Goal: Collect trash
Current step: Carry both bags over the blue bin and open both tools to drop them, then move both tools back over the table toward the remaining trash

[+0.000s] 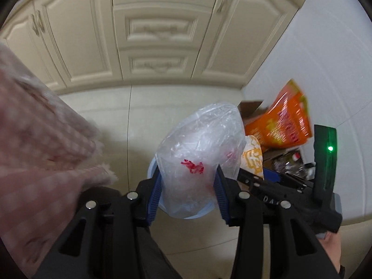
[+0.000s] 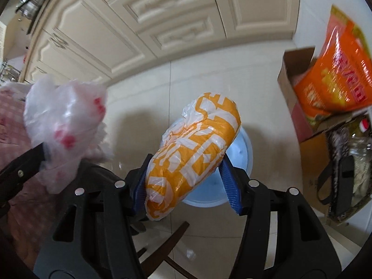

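Observation:
My left gripper (image 1: pixel 188 186) is shut on a crumpled clear plastic bag with red print (image 1: pixel 200 148), held in the air above a light blue bin (image 1: pixel 200 212) on the floor. My right gripper (image 2: pixel 186 174) is shut on a crumpled orange and white plastic bag (image 2: pixel 193 153), held above the same blue bin (image 2: pixel 241 158). In the right wrist view the clear bag (image 2: pixel 67 121) shows at the left. In the left wrist view the orange and white bag (image 1: pixel 253 155) shows just right of the clear one.
Cream cabinet doors (image 1: pixel 158 30) stand ahead on a pale tiled floor. A cardboard box (image 2: pixel 300 81) with an orange snack packet (image 2: pixel 337 79) sits at the right by a white wall. A pink checked cloth (image 1: pixel 30 139) hangs at the left.

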A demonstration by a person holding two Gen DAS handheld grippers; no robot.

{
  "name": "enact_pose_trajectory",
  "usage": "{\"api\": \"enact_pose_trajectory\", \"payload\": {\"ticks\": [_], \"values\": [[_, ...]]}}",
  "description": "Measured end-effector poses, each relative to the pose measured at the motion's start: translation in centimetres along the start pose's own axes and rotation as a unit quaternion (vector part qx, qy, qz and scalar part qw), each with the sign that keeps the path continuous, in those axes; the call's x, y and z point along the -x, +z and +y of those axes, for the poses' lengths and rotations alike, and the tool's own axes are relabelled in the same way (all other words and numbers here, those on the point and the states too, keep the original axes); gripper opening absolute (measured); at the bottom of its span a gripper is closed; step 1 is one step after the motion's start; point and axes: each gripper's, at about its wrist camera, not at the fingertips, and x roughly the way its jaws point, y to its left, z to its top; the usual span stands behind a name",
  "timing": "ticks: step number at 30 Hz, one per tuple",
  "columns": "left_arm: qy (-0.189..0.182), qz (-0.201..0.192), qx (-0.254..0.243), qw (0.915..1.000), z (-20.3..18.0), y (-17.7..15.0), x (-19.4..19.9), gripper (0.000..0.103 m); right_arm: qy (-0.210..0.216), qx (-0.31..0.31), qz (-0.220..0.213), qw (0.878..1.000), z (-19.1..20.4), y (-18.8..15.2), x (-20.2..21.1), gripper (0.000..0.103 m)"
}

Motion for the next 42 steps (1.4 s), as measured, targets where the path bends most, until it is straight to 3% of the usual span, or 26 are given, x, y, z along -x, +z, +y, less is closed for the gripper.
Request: {"api": "enact_pose_trajectory", "payload": {"ticks": [4, 6, 8, 11, 16, 21, 31, 36, 42], "values": [[-0.006, 0.052, 0.014, 0.9985, 0.3, 0.2, -4.8, 0.043, -0.005, -0.004, 0.032, 0.999, -1.1, -0.2, -3.4, 0.059], [-0.007, 0.071, 0.017, 0.9973, 0.5, 0.3, -6.3, 0.047, -0.011, -0.007, 0.035, 0.999, -1.5, -0.2, -4.3, 0.069], [-0.006, 0.09, 0.022, 0.9957, 0.6, 0.4, -7.5, 0.063, -0.016, -0.012, 0.04, 0.999, -2.0, -0.2, -5.0, 0.093], [0.004, 0.088, 0.026, 0.9958, 0.8, 0.2, -7.4, 0.088, -0.026, -0.027, 0.04, 0.998, -3.1, -0.5, -5.4, 0.097], [0.038, 0.062, 0.031, 0.9968, 1.1, 0.6, -6.2, 0.093, -0.036, -0.04, 0.021, 0.998, -3.4, -0.8, -3.9, 0.097], [0.063, 0.024, 0.02, 0.9975, 0.3, 0.5, -3.1, 0.094, -0.041, -0.041, -0.003, 0.998, -3.0, -0.4, -1.6, 0.097], [0.05, -0.063, 0.001, 0.9968, -1.4, 0.2, 6.1, 0.094, -0.025, -0.029, -0.073, 0.997, 1.3, 1.3, 5.9, 0.097], [0.041, -0.122, -0.005, 0.9917, -1.6, -0.5, 12.4, 0.094, -0.009, 0.006, -0.128, 0.992, 5.8, 1.9, 11.4, 0.097], [0.045, -0.201, 0.011, 0.9784, -0.2, -2.3, 20.9, 0.094, 0.015, 0.069, -0.179, 0.981, 12.6, 1.7, 17.6, 0.097]]}}
